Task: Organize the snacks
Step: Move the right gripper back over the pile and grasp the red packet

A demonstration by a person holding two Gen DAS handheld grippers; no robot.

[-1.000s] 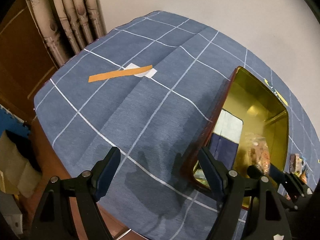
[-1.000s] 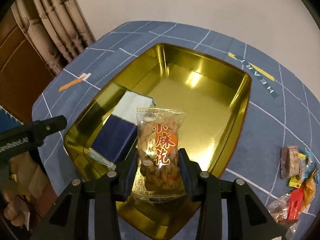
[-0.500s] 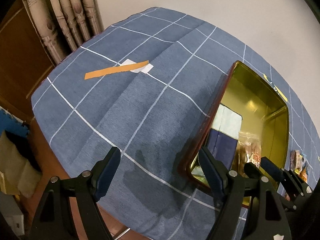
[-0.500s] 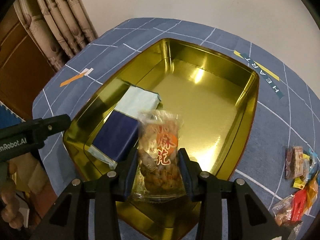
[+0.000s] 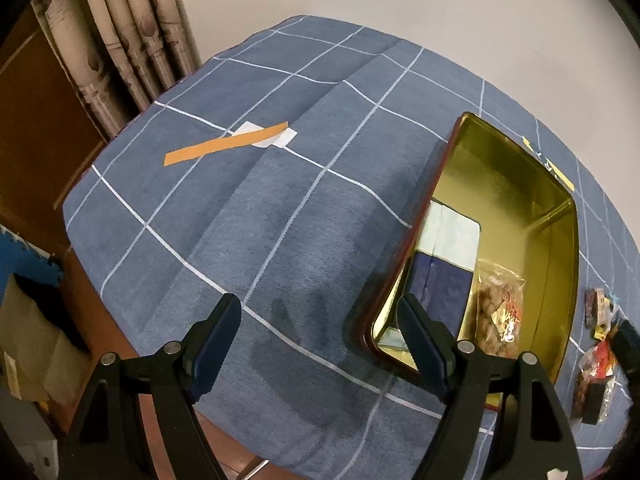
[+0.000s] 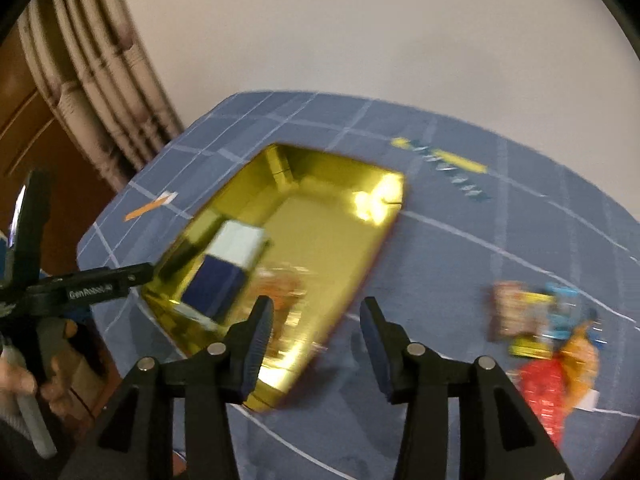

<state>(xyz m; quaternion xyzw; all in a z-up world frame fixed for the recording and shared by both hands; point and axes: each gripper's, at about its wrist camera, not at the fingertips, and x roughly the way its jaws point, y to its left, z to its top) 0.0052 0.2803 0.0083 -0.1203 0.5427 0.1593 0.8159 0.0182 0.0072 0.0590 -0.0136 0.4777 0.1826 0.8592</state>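
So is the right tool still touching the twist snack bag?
Apart. In the left wrist view the bag lies alone in the tin; the right wrist view shows the right tool open and empty.

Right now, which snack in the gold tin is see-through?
The bag of fried twists, lying beside the blue packet in the gold tin. You can see the brown twists through its clear wrapper; the blue packet hides what is inside.

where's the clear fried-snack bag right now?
In the left wrist view the fried-snack bag lies inside the gold tin, near its closest end, just right of the navy-and-white box.
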